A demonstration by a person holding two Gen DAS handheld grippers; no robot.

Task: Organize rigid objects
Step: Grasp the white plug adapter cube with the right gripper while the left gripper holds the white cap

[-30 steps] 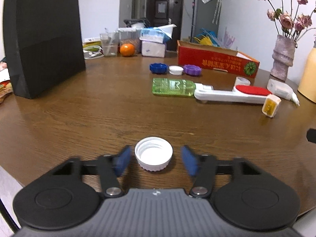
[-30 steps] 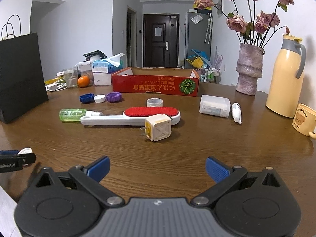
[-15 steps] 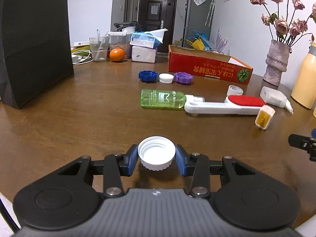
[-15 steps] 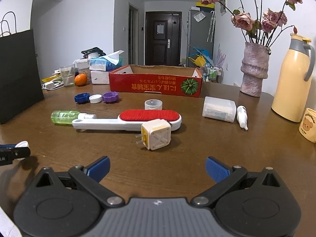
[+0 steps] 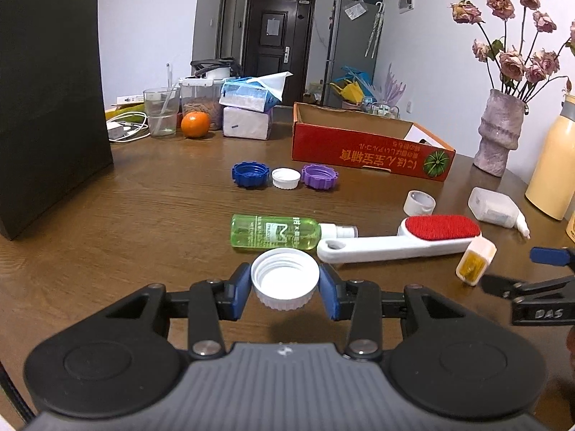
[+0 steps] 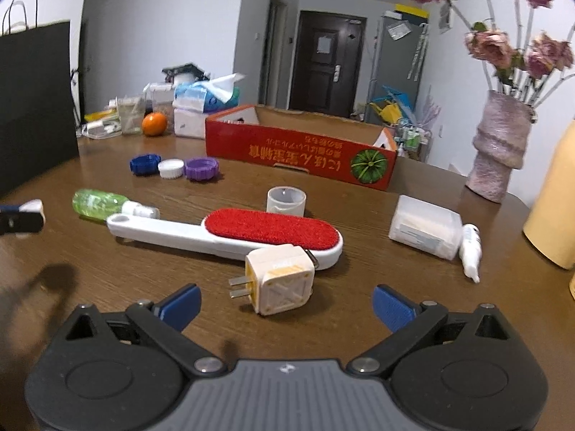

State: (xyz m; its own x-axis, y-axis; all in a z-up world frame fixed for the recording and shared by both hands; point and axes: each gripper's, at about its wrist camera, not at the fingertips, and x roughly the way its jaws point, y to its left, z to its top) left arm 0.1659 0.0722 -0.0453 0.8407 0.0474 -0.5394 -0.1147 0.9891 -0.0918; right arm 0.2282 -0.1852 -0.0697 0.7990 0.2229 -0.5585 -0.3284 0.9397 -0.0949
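While red box (image 5: pixel 370 151) stands open, left gripper (image 5: pixel 285 289) clamps white cap (image 5: pixel 285 277).

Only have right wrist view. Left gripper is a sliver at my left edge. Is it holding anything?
Observer: Yes. The left gripper is shut on a white bottle cap, one blue pad on each side.
Operator: Which way up?
Observer: Open side up; the threads inside show.
Operator: Resting on the table?
Observer: Probably not. A shadow sits on the table just below the cap, so it looks clear of the wood.
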